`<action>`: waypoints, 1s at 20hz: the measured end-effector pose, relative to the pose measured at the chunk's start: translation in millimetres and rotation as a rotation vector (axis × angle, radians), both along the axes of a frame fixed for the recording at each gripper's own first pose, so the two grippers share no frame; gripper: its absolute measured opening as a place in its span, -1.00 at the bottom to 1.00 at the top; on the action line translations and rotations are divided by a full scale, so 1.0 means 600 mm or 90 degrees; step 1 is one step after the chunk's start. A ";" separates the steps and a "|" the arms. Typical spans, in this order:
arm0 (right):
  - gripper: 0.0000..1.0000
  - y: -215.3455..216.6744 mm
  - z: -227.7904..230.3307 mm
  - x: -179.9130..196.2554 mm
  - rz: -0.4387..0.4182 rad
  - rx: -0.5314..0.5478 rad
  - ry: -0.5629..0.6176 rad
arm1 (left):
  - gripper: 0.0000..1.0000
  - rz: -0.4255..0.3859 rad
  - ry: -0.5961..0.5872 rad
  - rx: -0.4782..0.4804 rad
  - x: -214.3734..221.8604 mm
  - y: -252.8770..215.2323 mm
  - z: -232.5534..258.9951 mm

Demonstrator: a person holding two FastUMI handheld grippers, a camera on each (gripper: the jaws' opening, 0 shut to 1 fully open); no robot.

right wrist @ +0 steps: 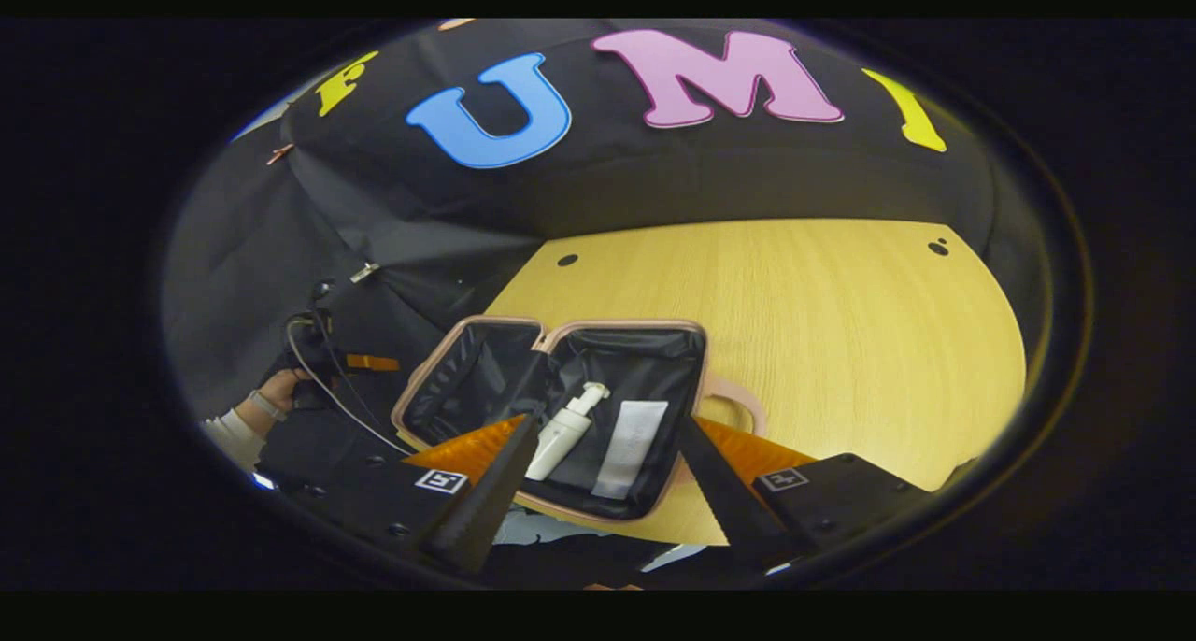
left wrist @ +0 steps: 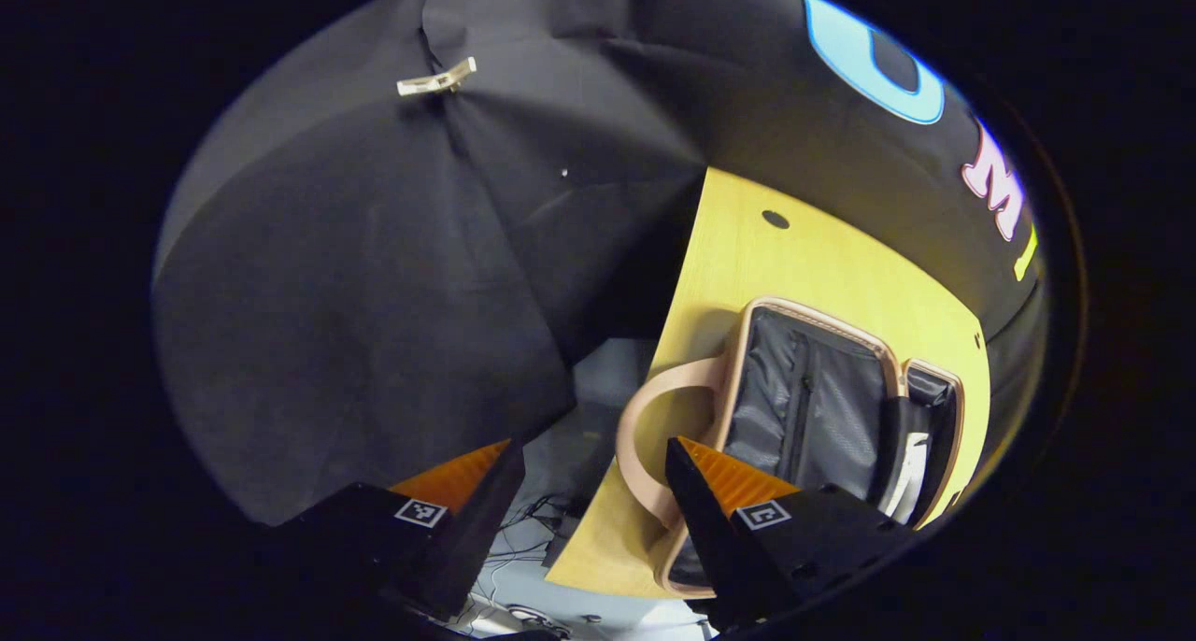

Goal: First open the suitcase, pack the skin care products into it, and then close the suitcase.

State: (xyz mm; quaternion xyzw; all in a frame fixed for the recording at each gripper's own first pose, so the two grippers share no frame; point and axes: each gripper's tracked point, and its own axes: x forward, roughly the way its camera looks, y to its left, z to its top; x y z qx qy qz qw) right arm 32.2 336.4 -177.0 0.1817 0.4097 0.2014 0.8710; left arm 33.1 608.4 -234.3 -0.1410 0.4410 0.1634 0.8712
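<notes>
The small pink-rimmed suitcase (right wrist: 696,361) lies open on the yellow table (right wrist: 822,323), both halves lined in dark fabric. In its right half lie a white pump bottle (right wrist: 565,426) and a white tube (right wrist: 631,447). My right gripper (right wrist: 609,421) hovers open just before that half, with nothing between its fingers. In the left gripper view the suitcase (left wrist: 738,361) lies to the right, its looped handle (left wrist: 640,417) reaching over the table's edge, and something white (left wrist: 911,477) shows in the far half. My left gripper (left wrist: 593,443) is open beside the handle, holding nothing.
A hand (right wrist: 273,391) holds the other gripper off the table's left side, by the black cloth. A clip (left wrist: 436,78) pins the cloth. Cables lie on the floor (left wrist: 523,529) below the table's edge. Bare tabletop stretches right of and behind the suitcase.
</notes>
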 end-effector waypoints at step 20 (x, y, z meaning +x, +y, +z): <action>0.92 -0.073 0.018 -0.038 -0.040 0.000 -0.020 | -0.86 -0.110 -0.062 0.017 0.079 -0.078 0.124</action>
